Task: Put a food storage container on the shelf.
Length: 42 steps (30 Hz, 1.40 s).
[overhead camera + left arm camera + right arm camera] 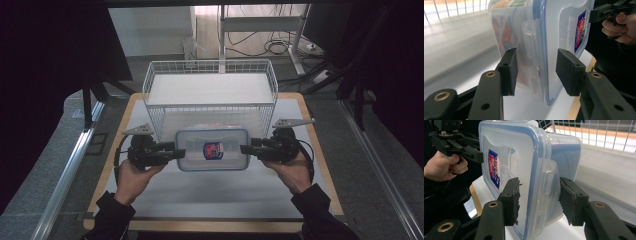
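A clear plastic food container [212,149] with a blue-edged lid and a red-and-blue label hangs above the white table top, just in front of the wire basket. My left gripper [180,152] grips its left end and my right gripper [245,149] its right end. In the left gripper view the jaws [537,72] straddle the container [549,37] at its side latch, one pad on the body and one on the lid side. The right gripper view has the jaws [540,200] clamped likewise across the container [524,170], lid to the left. Each view also catches the other gripper [609,10] [474,155] at the far end.
A white wire basket [150,80] stands on the table directly behind the container, its mesh also visible [449,7] [599,132]. The white mat [210,195] on the wood-edged table lies below. Dark curtains flank both sides; a metal rail [65,175] runs along the left.
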Motion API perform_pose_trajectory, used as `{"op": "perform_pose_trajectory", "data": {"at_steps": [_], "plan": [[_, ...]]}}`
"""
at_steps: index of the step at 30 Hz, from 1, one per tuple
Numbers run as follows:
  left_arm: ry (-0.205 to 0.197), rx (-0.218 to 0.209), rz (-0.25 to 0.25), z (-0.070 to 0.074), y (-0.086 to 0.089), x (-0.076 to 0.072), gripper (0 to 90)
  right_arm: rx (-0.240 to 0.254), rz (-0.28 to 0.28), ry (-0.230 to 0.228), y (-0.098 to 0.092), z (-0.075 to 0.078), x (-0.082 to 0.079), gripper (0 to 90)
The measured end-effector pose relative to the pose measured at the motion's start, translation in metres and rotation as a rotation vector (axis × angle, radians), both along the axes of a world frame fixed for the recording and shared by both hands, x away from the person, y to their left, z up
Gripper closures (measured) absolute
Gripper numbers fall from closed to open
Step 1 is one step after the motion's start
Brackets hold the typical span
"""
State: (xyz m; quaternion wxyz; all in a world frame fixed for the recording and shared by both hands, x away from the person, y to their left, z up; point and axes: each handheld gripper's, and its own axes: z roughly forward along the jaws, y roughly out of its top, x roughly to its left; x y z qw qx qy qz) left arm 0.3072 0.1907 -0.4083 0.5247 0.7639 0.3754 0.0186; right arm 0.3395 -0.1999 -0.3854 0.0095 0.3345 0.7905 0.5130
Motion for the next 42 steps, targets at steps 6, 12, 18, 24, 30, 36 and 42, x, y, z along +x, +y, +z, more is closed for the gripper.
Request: {"op": "perform_pose_trajectory", "data": {"at_steps": [6,12,18,24,30,36,42], "plan": [[-0.019,-0.005,0.003,0.02,0.002,0.013,52.8,0.011,-0.007,-0.024,0.002,0.019,0.011,52.1],[-0.028,-0.013,0.003,0.033,0.005,0.026,52.8,0.017,-0.014,-0.04,0.005,0.033,0.022,52.0],[-0.043,-0.022,0.006,0.049,0.01,0.041,52.9,0.026,-0.022,-0.057,0.009,0.049,0.036,51.9],[-0.054,-0.029,0.003,0.061,0.014,0.054,52.9,0.03,-0.03,-0.073,0.013,0.063,0.047,51.8],[-0.067,-0.029,0.005,0.075,0.017,0.067,52.9,0.035,-0.036,-0.079,0.016,0.076,0.059,51.8],[-0.057,-0.031,0.009,0.084,0.019,0.081,52.9,0.045,-0.041,-0.081,0.018,0.085,0.073,51.5],[-0.042,-0.034,0.009,0.09,0.019,0.097,52.9,0.053,-0.057,-0.074,0.019,0.09,0.087,51.2]]}}
